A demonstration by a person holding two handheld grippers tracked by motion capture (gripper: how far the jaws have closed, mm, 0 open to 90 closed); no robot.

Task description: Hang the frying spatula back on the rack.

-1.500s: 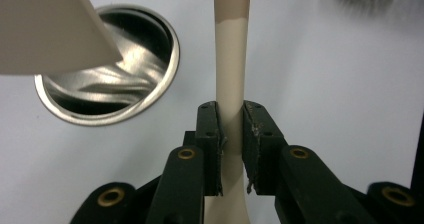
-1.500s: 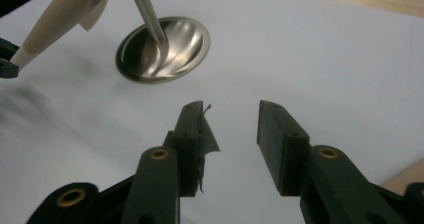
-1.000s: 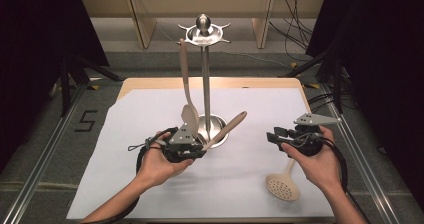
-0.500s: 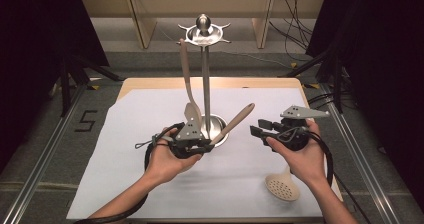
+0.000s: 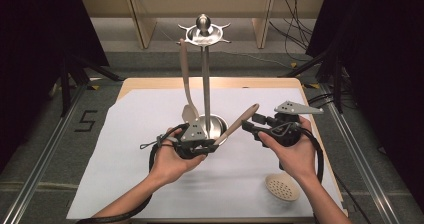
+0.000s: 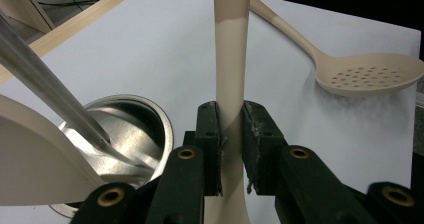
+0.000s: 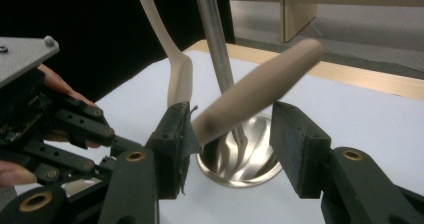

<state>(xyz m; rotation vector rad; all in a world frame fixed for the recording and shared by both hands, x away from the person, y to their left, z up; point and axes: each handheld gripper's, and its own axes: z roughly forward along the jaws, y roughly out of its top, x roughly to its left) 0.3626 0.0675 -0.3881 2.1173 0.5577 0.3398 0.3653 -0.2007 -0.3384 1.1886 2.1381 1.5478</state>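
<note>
Beige silicone marks every utensil here, and the one you are working on, the held utensil (image 5: 235,126), sits clamped near its lower end between the pads of your left gripper (image 5: 202,146), just beside the steel base (image 5: 216,126) of the hanging rack (image 5: 204,34); its rounded handle slants up and to the right toward your other hand. In the left gripper view the pads pinch the narrow shaft (image 6: 231,89) from both sides, so that grip is firm. Your right gripper (image 5: 252,125) has just been opening its jaws: in the right gripper view the handle tip (image 7: 260,91) lies between the pads, brushing or almost brushing the left one and clearly apart from the right, so that claw has let go and is not carrying anything. I judge the work to be about a third done: one spatula (image 5: 187,84) already hangs from the rack's top ring beside the pole, the held utensil is lifted but not yet hung, and the slotted spoon (image 5: 281,186) lies untouched on the white sheet (image 5: 125,154) near your right wrist. What is left for you, as I read it, is to bring this handle up to a free hook and then fetch the slotted spoon.
</note>
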